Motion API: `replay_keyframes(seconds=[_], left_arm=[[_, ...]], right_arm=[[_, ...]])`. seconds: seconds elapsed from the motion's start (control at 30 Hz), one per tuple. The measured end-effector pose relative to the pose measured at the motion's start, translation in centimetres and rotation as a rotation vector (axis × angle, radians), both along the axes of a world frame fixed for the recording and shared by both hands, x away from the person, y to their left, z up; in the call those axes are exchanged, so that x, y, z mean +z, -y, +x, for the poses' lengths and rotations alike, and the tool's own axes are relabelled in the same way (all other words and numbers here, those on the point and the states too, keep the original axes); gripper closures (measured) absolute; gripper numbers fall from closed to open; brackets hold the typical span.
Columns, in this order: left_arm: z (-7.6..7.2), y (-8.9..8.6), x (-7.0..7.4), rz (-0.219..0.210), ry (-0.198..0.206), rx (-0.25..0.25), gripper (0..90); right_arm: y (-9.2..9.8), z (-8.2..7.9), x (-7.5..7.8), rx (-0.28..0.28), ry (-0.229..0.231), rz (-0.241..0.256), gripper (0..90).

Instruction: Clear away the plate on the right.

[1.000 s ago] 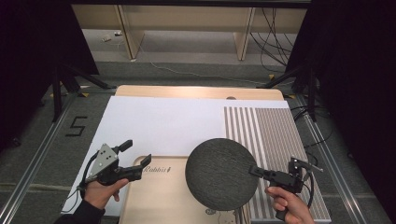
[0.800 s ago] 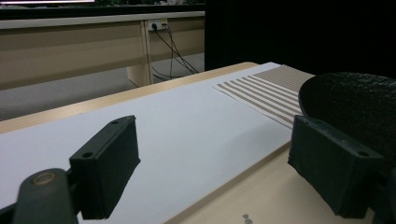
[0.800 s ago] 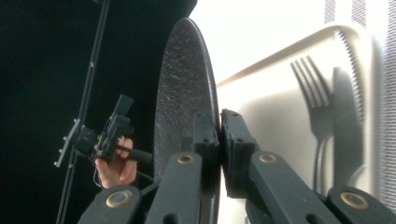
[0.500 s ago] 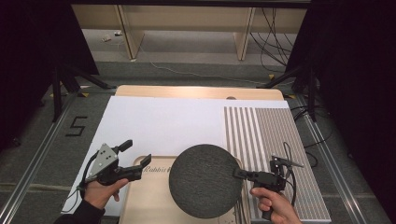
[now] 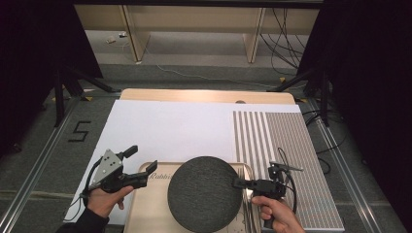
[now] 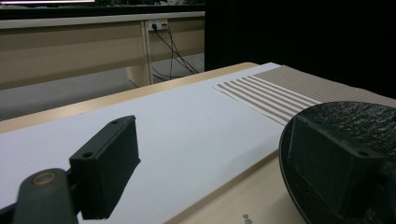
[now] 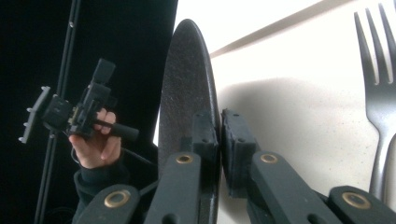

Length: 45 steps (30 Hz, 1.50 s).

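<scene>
Bench (image 5: 204, 96) here has a white sheet (image 5: 170, 128) across most of it and a striped mat (image 5: 286, 145) on the far right side. Left claw (image 5: 145, 167) sits over the sheet's near edge, held in a hand (image 5: 104, 201), jaws standing clearly apart with nothing between them. In the left gripper view you can see bare white sheet through the gap, and the dark plate (image 6: 345, 140) sits right behind its right jaw.

Just right of that claw's tips is a beige tray (image 5: 145, 213) with some printed lettering near its corner. Round dark plate (image 5: 205, 192), rough-textured, lies over the tray's middle. Right claw (image 5: 237, 183) is clamped on the plate's right rim, one jaw on each face; the right gripper view shows the rim (image 7: 187, 93) edge-on, pinched between the pads. A fork (image 7: 380, 102) lies on the tray just beyond that claw, on the side away from the plate.
</scene>
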<state>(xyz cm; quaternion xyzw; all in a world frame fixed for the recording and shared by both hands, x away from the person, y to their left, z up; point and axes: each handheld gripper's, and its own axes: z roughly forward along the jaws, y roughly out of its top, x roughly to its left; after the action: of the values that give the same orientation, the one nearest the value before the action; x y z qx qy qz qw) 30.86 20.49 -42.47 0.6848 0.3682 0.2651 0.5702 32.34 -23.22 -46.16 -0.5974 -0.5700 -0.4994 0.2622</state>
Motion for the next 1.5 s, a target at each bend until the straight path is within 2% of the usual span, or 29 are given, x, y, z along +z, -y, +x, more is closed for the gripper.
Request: replay_keyframes(seconds=[0.87,0.93,1.13,1.3,1.33,1.37,1.4,1.43,1.5], left_arm=[[0.0,0.1,0.0,-0.001,-0.002,-0.003,15.7],[0.0,0.1,0.0,-0.001,-0.002,-0.003,15.7],[0.0,0.1,0.0,0.002,-0.003,-0.003,15.8],[0.0,0.1,0.0,0.002,-0.003,-0.004,15.7],[0.0,0.1,0.0,0.004,-0.004,-0.004,15.7],[0.0,0.1,0.0,0.005,-0.003,-0.004,15.7],[0.0,0.1,0.0,0.004,-0.003,-0.005,15.7],[0.0,0.1,0.0,0.005,-0.003,-0.005,15.7],[0.0,0.1,0.0,0.005,-0.003,-0.005,15.7]], right_arm=[[-2.1,0.9,-1.2,0.054,-0.016,-0.122,85.2],[-2.2,1.0,-1.4,0.05,-0.028,-0.117,85.3],[-2.6,1.0,-1.4,0.058,-0.039,-0.154,86.9],[-2.7,1.0,-1.4,0.059,-0.03,-0.191,86.2],[-2.8,1.0,-1.3,0.06,-0.019,-0.208,85.1],[-3.0,1.0,-1.2,0.066,-0.006,-0.257,83.6],[-3.0,1.0,-1.2,0.066,-0.006,-0.257,83.6],[-3.1,0.9,-1.2,0.078,0.006,-0.293,82.2],[-3.1,0.9,-1.1,0.083,0.011,-0.309,81.5]])
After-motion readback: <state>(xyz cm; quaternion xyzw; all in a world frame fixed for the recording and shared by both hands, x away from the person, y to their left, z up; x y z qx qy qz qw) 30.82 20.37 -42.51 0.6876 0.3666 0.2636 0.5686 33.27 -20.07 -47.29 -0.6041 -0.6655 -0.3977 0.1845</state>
